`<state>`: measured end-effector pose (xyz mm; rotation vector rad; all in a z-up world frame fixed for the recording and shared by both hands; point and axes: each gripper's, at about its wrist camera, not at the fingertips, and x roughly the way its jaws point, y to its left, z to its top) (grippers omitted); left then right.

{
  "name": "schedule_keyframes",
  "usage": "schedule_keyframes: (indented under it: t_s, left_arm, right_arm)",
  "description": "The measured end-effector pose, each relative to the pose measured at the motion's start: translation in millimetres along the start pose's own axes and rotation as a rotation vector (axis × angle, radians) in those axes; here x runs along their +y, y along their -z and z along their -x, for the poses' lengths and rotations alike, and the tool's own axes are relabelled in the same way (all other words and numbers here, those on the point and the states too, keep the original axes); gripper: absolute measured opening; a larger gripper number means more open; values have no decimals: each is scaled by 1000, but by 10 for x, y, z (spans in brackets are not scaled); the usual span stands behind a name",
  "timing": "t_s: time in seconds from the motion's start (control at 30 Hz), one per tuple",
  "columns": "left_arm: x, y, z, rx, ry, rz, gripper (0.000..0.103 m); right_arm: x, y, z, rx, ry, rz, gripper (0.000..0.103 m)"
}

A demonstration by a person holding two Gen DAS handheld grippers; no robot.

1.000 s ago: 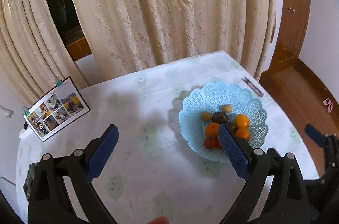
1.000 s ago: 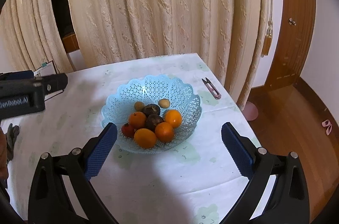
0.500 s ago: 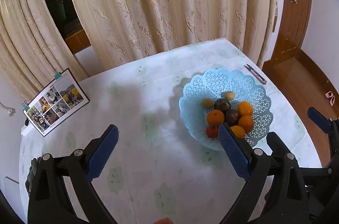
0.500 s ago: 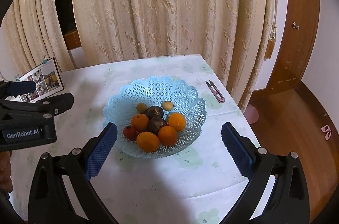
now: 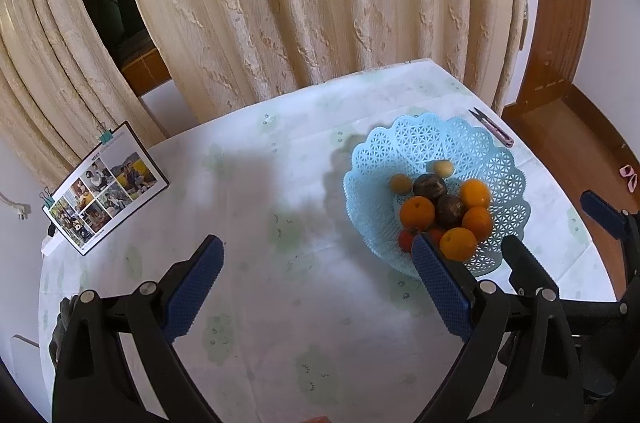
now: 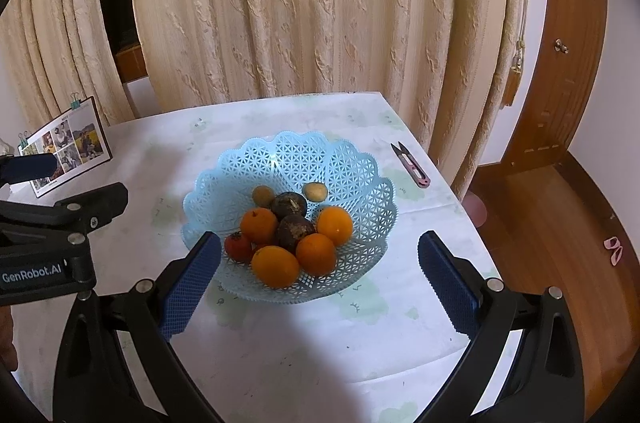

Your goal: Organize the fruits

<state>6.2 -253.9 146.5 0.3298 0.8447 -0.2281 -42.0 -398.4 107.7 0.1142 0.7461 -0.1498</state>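
Observation:
A light blue lattice basket (image 6: 304, 159) stands on the white table and also shows in the left wrist view (image 5: 424, 139). It holds several oranges (image 6: 275, 266), two dark round fruits (image 6: 295, 229), two small yellow-brown fruits (image 6: 314, 191) and a red one (image 6: 237, 246). My right gripper (image 6: 318, 283) is open and empty, held above the table in front of the basket. My left gripper (image 5: 318, 283) is open and empty, left of the basket, with its right finger in front of the basket's near rim.
Small pink-handled snips (image 6: 412, 165) lie right of the basket near the table's right edge. A photo calendar (image 5: 106, 187) with binder clips stands at the far left. Cream curtains hang behind the table. A wooden door and floor are to the right.
Both grippers have pulled back and risen slightly, so the basket sits farther away and more fully in view. Both stay open. The fruit has not moved.

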Motion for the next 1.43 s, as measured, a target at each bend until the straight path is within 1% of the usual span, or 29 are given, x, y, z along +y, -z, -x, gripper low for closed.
schedule_keyframes:
  t_s: [0.53, 0.8, 1.1, 1.23, 1.33, 1.43]
  left_arm:
    - [-34, -14, -103, 20, -11, -10, 94]
    - [-38, -16, -150, 33, -2, -5, 94]
    - [-42, -21, -141, 10, -6, -17, 94]
    - [2, -21, -165, 32, 3, -16, 94]
    - [100, -2, -201, 62, 5, 19, 94]
    - [263, 60, -240, 85, -17, 57, 94]
  right_arm:
    - [-11, 4, -112, 16, 5, 5, 100]
    - [-11, 28, -163, 32, 1, 9, 100]
    - [1, 50, -214, 47, -7, 10, 100]
    - [49, 88, -241, 63, -26, 17, 100]
    - [124, 151, -274, 94, -54, 23, 100]
    - [220, 242, -293, 128, -99, 31, 100]
